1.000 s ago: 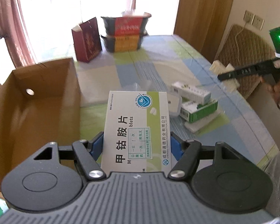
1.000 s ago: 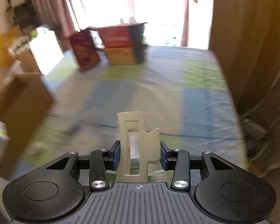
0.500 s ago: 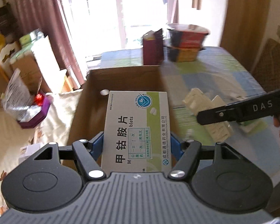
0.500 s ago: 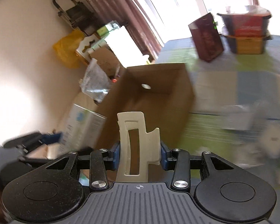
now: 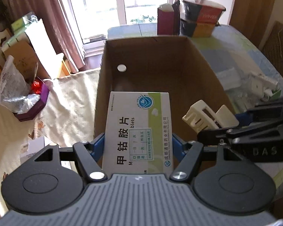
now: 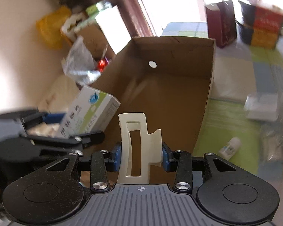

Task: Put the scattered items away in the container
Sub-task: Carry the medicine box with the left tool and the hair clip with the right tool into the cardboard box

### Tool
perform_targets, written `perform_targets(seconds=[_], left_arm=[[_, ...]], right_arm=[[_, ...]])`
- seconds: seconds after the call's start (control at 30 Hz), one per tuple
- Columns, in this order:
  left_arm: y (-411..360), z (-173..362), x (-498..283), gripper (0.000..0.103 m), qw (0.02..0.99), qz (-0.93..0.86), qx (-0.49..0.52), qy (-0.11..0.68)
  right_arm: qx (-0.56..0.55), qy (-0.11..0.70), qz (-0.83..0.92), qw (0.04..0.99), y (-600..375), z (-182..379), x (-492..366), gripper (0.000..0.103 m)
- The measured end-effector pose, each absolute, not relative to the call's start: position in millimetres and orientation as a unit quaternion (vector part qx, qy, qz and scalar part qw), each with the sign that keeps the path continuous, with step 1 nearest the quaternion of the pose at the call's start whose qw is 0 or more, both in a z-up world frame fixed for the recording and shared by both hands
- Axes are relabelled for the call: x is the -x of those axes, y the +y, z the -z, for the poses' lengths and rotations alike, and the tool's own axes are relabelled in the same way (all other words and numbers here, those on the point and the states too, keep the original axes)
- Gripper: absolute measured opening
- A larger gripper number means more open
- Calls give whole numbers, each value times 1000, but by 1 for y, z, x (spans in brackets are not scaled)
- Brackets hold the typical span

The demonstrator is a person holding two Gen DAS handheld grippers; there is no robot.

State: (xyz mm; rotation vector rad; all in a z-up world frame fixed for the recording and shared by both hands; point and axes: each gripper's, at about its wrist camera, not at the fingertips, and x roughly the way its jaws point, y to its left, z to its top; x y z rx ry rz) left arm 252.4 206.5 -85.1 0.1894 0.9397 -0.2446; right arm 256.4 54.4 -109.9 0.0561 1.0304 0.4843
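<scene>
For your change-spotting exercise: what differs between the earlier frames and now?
Both grippers swung from over the table to the cardboard box: the left gripper carries the medicine box, the right gripper the hair clip. Both grips stayed shut; nothing was released.

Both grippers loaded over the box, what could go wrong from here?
1. The left gripper and right gripper sit close together above the cardboard box; they may collide on release.
2. The hair clip is near the box's right wall and could drop outside.
</scene>
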Motion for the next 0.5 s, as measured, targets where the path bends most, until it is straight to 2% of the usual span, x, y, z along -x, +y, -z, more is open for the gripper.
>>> perform_targets(seconds=[0.23,0.5], left_arm=[[194,109,-260,68,868,130,-110,466],[194,124,-262,68,856,123,-123,486]], right_arm=[[71,478,-245,840,66,125,-241,44],[126,472,-252,835,77,136,-243,44]])
